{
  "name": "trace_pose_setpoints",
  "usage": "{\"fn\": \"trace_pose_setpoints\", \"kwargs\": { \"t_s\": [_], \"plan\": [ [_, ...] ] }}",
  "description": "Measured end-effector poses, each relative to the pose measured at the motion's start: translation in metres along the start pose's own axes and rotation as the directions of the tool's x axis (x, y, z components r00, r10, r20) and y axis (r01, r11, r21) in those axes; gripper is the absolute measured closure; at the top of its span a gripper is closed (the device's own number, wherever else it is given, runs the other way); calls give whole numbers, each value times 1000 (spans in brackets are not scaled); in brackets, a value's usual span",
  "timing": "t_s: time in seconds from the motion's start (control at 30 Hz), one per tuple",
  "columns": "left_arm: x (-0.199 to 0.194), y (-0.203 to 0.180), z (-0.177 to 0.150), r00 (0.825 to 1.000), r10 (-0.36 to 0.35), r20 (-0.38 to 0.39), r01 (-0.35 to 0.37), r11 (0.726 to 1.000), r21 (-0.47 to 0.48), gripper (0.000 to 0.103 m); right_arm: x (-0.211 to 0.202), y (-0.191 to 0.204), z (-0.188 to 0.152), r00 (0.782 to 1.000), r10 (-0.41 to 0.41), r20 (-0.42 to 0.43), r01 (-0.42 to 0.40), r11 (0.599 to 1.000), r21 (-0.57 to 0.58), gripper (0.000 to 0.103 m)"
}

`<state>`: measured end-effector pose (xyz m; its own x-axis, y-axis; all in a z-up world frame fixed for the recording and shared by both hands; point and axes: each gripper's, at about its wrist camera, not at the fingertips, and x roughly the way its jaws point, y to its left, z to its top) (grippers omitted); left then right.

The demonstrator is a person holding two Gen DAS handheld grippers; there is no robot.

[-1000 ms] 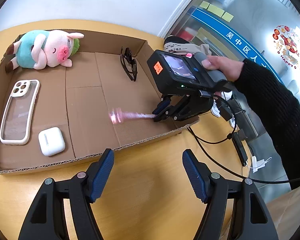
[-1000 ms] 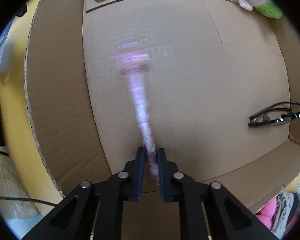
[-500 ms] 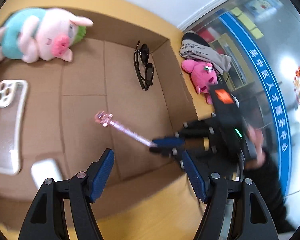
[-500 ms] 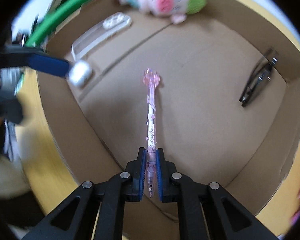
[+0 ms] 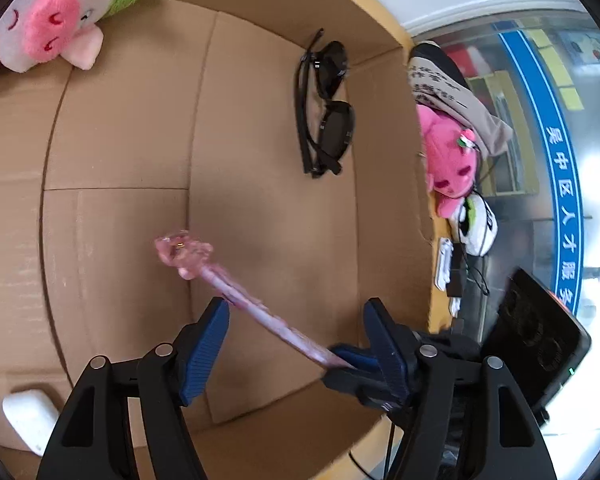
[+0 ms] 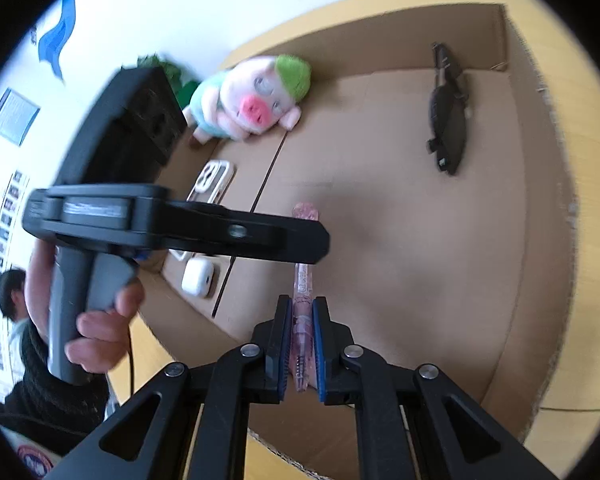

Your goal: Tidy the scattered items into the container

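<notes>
The cardboard box fills both views, a shallow open tray of corrugated board on a yellow table, and it already serves as the container: most of the loose things lie on its floor. Largest of them is the plush pig, slumped against the far wall on the left side, tucked where it takes up no middle ground. The black sunglasses lie folded by the far right corner, close to the right wall. A clear phone case lies flat on the left of the floor, and nearer along that side sits a small white earbud case. Outside the right wall a pink plush toy sits on other clutter, not yet in the box. The task's thing at this moment is the pink pen, held above the middle of the floor, its ornamented cap pointing far into the box. The right gripper pinches the near end of its barrel, pads pressed tight on both sides, so the pen sticks out forward along the fingers. The left gripper reaches in from the left with its jaws spread but closing, the barrel passing between them and untouched by either pad; this looks like a handover or a steadying grip before the pen is laid down.
</notes>
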<state>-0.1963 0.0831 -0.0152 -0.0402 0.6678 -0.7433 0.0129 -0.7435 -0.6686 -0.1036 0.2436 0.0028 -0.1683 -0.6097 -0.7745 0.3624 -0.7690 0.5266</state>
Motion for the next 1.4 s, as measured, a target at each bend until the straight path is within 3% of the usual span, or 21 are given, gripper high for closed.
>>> {"fn": "trace_pose_setpoints", "kwargs": {
  "t_s": [0.1,0.17,0.3,0.5,0.7,1.13,1.4],
  "plan": [
    [9,3,4,1000,-3,-20,3,1000,-24,55,-3,-3,-1,998,52,33,-53,998,28,94],
    [14,3,5,1000,5,-30,-6,1000,-24,62,-4,-1,-4,997,60,38,-61,998,29,94],
    [13,2,8,1000,14,-5,-14,999,-32,86,4,4,-9,998,52,38,-53,998,24,94],
    [5,-9,16,999,34,27,-34,999,-3,89,3,5,-19,998,40,38,-42,999,31,94],
    [-3,-34,28,993,103,51,-107,991,81,91,5,17,-9,999,8,48,-9,1000,23,93],
    [-21,-65,99,983,160,91,-175,968,182,92,6,15,65,995,-38,87,31,996,86,93],
    [14,-36,136,976,214,46,-219,962,164,92,46,-20,90,996,-88,10,85,983,166,94]
  ]
}}
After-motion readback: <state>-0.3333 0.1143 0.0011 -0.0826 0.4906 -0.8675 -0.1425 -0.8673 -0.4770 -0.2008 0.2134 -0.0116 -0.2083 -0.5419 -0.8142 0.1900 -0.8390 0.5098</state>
